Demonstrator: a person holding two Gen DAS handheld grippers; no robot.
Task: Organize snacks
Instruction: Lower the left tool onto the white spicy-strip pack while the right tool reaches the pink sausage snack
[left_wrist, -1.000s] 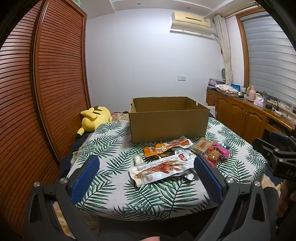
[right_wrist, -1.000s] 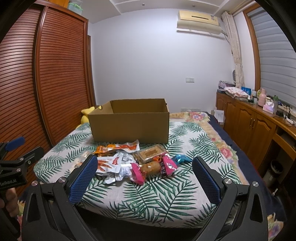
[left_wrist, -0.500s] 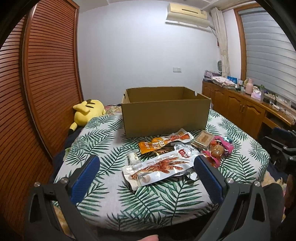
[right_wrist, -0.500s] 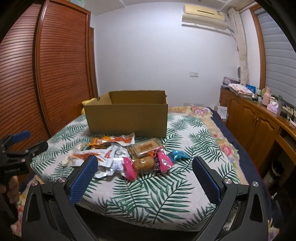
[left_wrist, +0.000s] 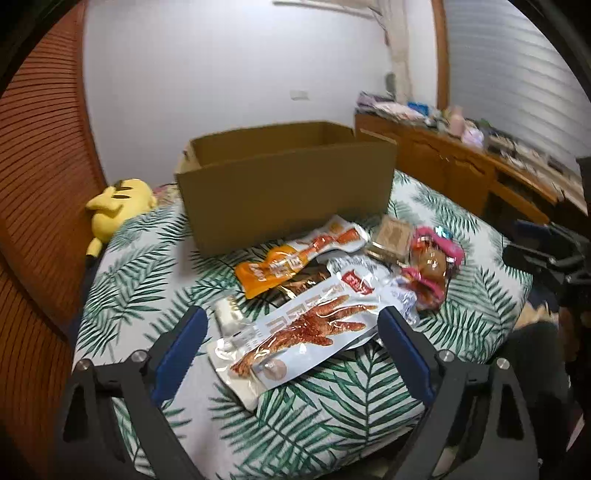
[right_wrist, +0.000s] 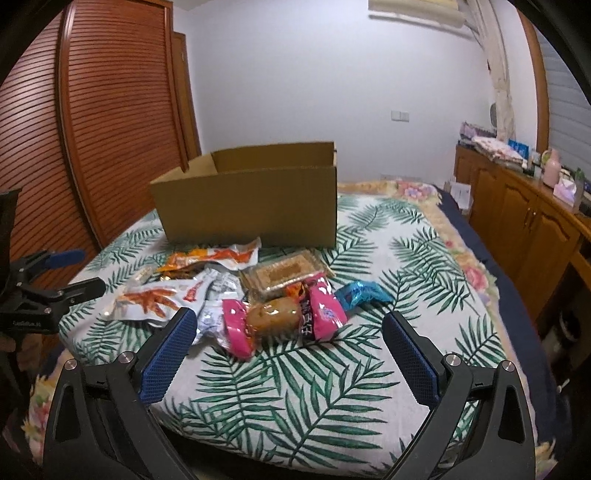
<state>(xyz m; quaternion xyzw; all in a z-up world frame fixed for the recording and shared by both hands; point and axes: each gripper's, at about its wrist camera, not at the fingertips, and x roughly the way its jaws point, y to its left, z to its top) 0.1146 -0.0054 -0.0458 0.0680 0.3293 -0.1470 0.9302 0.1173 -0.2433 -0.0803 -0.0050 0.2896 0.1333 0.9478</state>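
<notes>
Several snack packs lie in a heap on the leaf-print bedspread, in front of an open cardboard box (left_wrist: 288, 192) (right_wrist: 251, 206). My left gripper (left_wrist: 291, 314) hovers low over the near end of the white chicken-feet pack (left_wrist: 306, 332). Its jaws are closing but still wide, and the pads do not touch the pack. An orange pack (left_wrist: 295, 258) and a biscuit tray (left_wrist: 393, 238) lie behind it. My right gripper (right_wrist: 288, 315) is open just short of the pink bun pack (right_wrist: 273, 317), with a small blue pack (right_wrist: 360, 291) to its right. The left gripper (right_wrist: 79, 271) also shows at the right wrist view's left edge.
A yellow plush toy (left_wrist: 118, 206) lies at the bed's left, beside the slatted wooden wardrobe doors (right_wrist: 110, 129). A wooden sideboard (right_wrist: 517, 214) loaded with small items runs along the right wall. The bedspread (right_wrist: 295, 387) is bare near the front edge.
Both grippers have come forward and down toward the snack heap, which now looks larger. The left view has tilted, and its jaws have narrowed a little.
</notes>
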